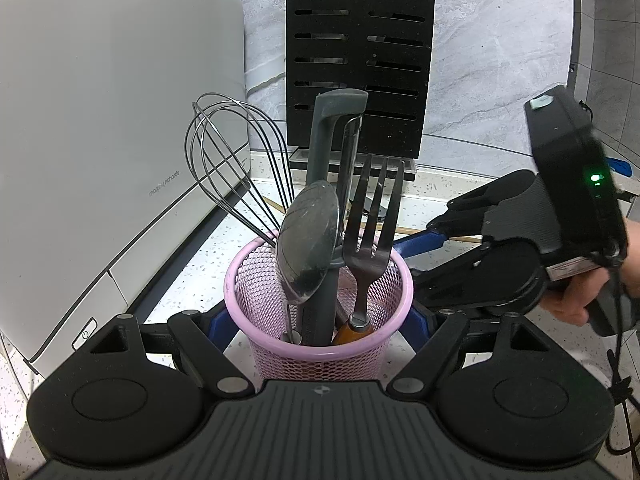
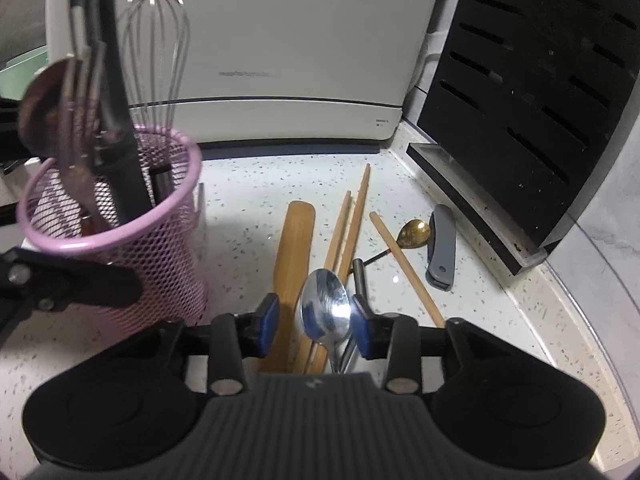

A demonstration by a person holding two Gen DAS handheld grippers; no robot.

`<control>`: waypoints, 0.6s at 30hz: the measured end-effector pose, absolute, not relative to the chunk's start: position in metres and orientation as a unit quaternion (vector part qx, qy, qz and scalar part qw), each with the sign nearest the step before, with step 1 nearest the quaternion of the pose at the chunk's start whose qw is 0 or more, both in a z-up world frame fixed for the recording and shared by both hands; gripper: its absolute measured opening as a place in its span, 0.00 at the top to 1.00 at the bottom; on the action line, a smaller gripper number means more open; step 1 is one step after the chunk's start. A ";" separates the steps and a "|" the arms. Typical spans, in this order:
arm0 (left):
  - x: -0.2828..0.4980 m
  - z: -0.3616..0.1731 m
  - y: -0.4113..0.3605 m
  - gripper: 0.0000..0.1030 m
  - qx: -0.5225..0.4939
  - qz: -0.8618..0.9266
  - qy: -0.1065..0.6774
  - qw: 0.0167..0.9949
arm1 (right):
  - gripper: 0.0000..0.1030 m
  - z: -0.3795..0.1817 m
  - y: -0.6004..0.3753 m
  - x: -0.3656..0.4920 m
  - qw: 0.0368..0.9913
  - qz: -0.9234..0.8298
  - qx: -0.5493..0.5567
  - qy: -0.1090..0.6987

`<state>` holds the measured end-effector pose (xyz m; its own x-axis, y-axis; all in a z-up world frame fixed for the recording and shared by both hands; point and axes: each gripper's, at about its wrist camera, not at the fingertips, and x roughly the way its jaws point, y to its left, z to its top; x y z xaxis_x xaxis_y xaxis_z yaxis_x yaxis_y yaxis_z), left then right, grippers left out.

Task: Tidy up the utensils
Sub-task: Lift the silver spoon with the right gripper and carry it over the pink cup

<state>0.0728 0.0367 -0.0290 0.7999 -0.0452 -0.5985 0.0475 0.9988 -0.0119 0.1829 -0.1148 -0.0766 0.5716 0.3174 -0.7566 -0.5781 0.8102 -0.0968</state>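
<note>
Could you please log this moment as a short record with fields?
holder: pink mesh cup, upright on the counter
in cup: whisk, big spoon, fork, grey peeler
left gripper: closed around the cup's sides
right gripper: open, jaws either side of a steel spoon lying below
still on counter: wooden spatula, chopsticks, gold spoon, grey folding knife
behind: white appliance, black knife block
</note>
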 end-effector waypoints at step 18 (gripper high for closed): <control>0.072 -0.028 0.037 0.10 0.002 -0.025 0.315 0.949 | 0.90 -0.087 -0.123 0.202 0.864 0.251 -0.060 0.432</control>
